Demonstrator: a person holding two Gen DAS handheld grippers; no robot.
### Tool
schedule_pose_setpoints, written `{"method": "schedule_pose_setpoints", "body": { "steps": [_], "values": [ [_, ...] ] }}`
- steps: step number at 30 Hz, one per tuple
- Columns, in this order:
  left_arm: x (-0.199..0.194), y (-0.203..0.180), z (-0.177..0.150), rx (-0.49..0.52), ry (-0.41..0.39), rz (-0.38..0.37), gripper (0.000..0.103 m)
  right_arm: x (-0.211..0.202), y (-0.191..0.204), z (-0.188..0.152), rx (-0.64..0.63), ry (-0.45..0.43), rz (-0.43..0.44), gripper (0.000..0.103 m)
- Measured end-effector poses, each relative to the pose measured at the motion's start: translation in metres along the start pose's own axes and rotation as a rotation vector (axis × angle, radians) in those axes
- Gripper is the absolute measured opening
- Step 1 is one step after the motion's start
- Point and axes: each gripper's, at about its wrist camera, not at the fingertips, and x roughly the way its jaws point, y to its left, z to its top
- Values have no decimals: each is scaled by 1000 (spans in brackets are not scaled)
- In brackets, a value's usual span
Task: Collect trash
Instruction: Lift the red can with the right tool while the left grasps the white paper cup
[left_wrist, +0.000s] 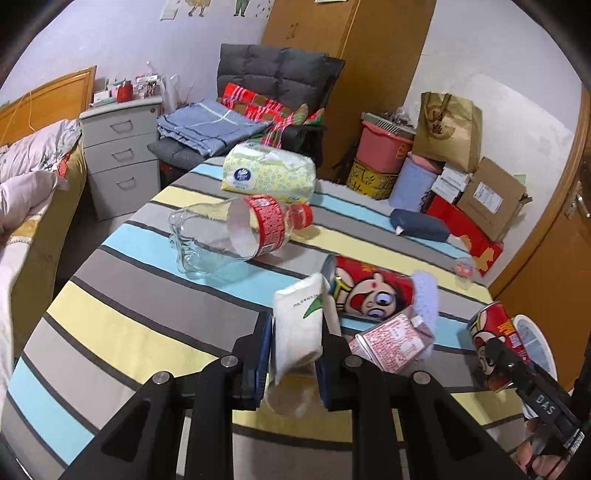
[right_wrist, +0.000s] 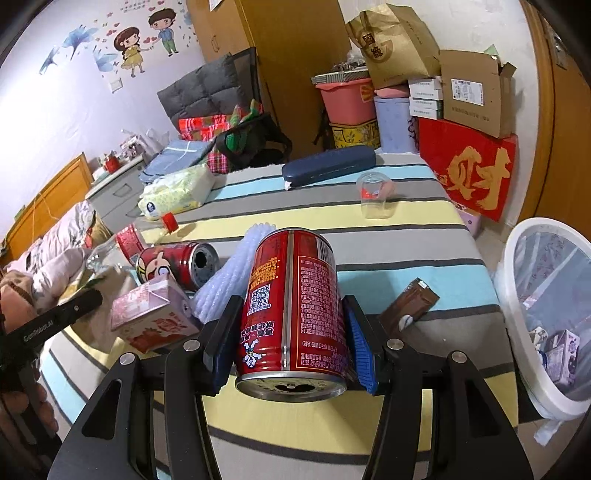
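On the left we hold a white tissue packet, soft and creased, with a green leaf mark, lifted above the striped table. Our left gripper points forward over the table, its jaws narrowed and clamped on the packet's sides. To the right, a red can, printed with small text and a QR code, sits pull-tab end toward the camera. Our right gripper reaches level, jaws spread wide and clenched on the can, beside the white bin.
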Motion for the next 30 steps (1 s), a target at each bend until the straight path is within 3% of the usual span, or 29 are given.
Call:
{"method": "schedule_pose_setpoints", "body": {
  "steps": [19, 30],
  "values": [
    [-52, -40, -4, 60, -92, -41, 20, -34, -19, -3, 27, -68, 8, 55],
    [-72, -101, -7, 140, -120, -142, 20, -62, -42, -3, 51, -124, -25, 55]
  ]
}}
